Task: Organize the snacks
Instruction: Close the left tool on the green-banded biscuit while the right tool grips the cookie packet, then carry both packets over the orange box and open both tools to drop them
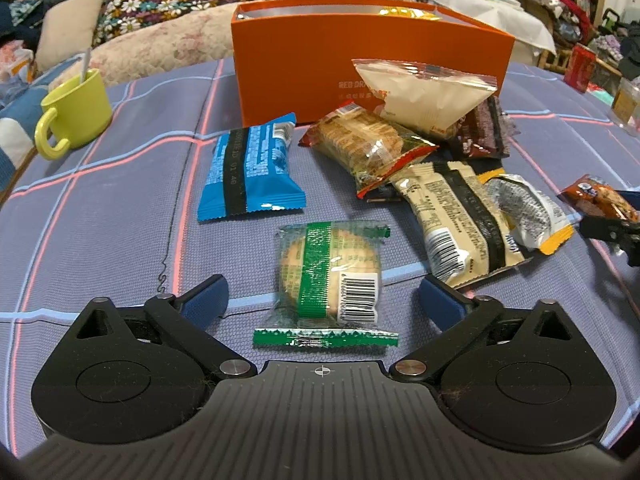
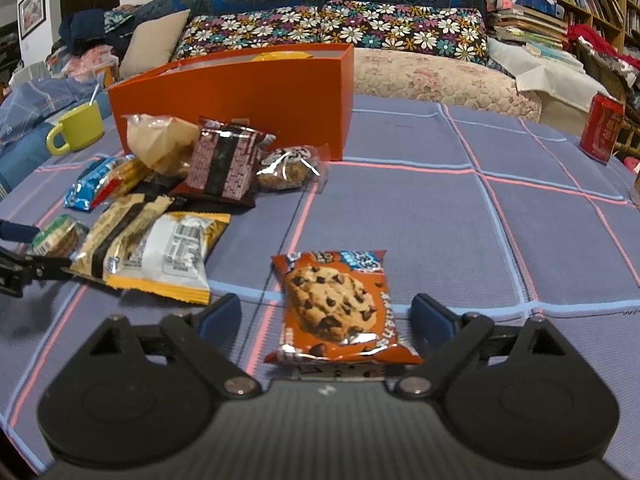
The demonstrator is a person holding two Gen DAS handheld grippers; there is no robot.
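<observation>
Left wrist: both tongs (image 1: 322,300) (image 2: 326,318) spread, flanking green biscuit (image 1: 330,276) and cookie packet (image 2: 334,308).

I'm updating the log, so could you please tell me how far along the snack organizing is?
Early. Done: one yellow packet shows inside the orange box. In hand: nothing yet; the left gripper has open jaws around the green-striped cracker pack, and the right gripper has open jaws around the chocolate chip cookie pack. Left: the blue packet and the pile on the cloth.
</observation>
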